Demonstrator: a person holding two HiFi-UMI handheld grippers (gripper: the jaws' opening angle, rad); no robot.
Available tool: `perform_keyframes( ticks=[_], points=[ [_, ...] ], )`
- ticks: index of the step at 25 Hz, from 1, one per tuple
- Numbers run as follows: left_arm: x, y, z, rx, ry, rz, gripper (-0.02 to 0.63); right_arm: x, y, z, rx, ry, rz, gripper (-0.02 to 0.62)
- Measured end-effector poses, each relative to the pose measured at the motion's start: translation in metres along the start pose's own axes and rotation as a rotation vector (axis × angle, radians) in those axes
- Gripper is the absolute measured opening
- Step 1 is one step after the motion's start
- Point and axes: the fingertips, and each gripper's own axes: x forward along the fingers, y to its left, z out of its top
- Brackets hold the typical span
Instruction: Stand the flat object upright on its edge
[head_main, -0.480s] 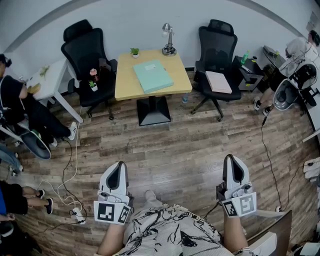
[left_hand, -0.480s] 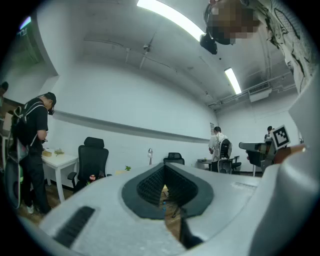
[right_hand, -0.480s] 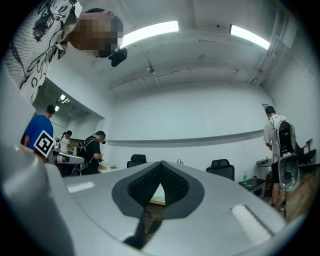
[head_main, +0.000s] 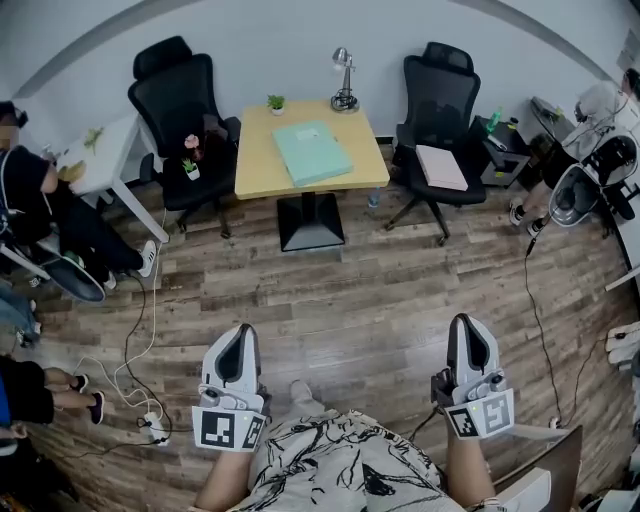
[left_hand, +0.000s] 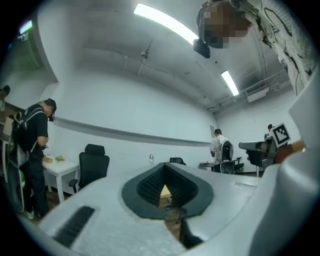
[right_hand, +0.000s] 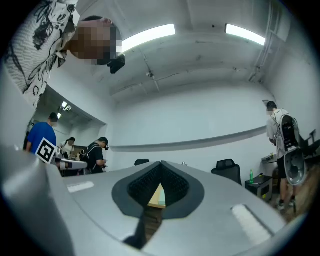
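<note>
Work on the flat thing has not begun yet. The green flat thing (head_main: 312, 152) lies on its wide face on the small wooden table (head_main: 262, 172). It is well away from the person, with wood floor (head_main: 350, 300) in between.

The left gripper (head_main: 240, 338) and the right gripper (head_main: 468, 328) are held low, close to the person's body, one at each side. Both have their jaws pressed together with nothing in them. Only the far table shows through the little gap behind the pads.

So I think this is the very first step: getting to the table. Next, the person needs to walk up close, open the jaws and take hold of one edge of the green thing. It lies flat, so slipping a jaw under that edge may be hard. The other gripper could steady it as it tips up.
</note>
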Motion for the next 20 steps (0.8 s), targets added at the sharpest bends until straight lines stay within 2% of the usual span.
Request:
perform_keyframes(
  ticks=[3,7,11,18,20],
  points=[
    [-0.004,0.003,0.003,-0.019,-0.034,0.009,0.0,-0.002,0.004,0.002,0.031,-0.029,0.023,-0.008],
    [-0.003,0.003,0.001,-0.05,-0.022,-0.02,0.006,0.0,0.005,-0.002,0.011,-0.005,0.012,-0.003],
    [0.002,0.01,-0.003,-0.031,0.016,-0.004,0.13,0.005,0.005,-0.004,0.014,0.005,0.003,0.07],
    [0.005,0.031,-0.007,0.01,0.048,0.05,0.334,0.018,0.009,-0.007,0.009,0.018,-0.01,0.305],
    [0.008,0.038,-0.009,0.025,0.069,0.052,0.381,0.024,0.014,-0.008,0.001,0.022,-0.003,0.323]
  ],
)
